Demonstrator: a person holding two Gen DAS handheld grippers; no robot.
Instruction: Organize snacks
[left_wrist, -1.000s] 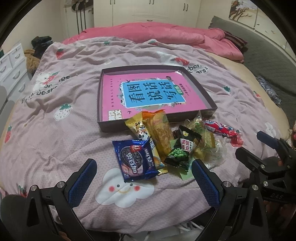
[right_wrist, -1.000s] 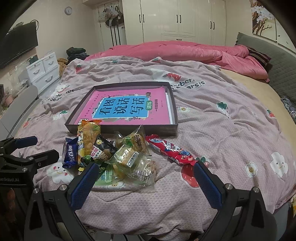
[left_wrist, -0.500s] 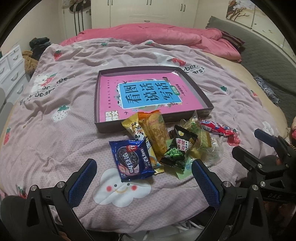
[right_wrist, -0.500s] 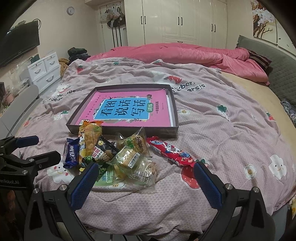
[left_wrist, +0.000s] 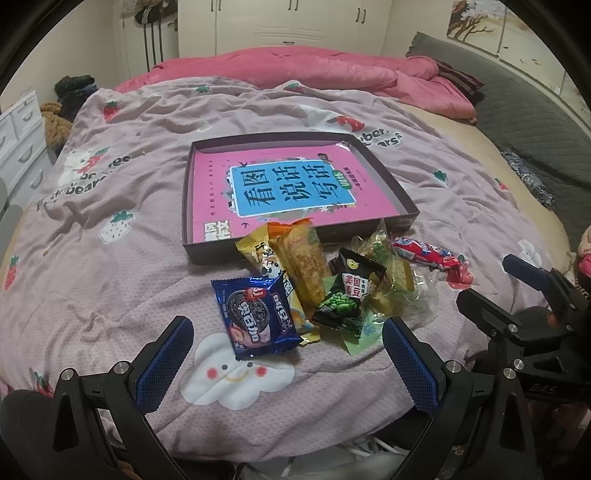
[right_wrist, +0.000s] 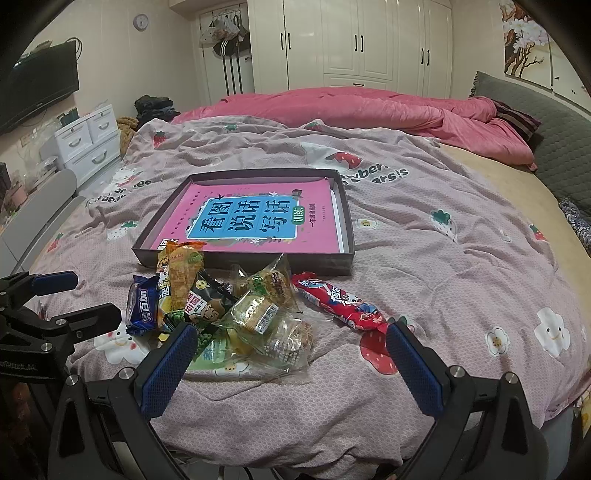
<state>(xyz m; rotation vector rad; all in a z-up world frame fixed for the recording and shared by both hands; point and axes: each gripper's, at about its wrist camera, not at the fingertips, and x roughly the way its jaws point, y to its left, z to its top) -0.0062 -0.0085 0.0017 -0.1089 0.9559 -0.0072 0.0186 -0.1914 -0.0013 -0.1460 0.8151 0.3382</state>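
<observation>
A pile of snacks lies on the bed in front of a shallow dark box that holds a pink book. The pile has a blue Oreo pack, an orange pack, a black green-pea pack, clear-wrapped cakes and a red candy bar. My left gripper hovers open just short of the Oreo pack. My right gripper hovers open over the near edge of the cakes. Neither holds anything.
The bed carries a mauve strawberry-print sheet with a pink quilt bunched at the far end. A grey headboard runs along the right. White drawers and a wall TV stand at the left, wardrobes behind.
Both cameras have tilted up a little, so the box and snacks sit slightly lower in view. Nothing on the bed has moved and both grippers stay open.
</observation>
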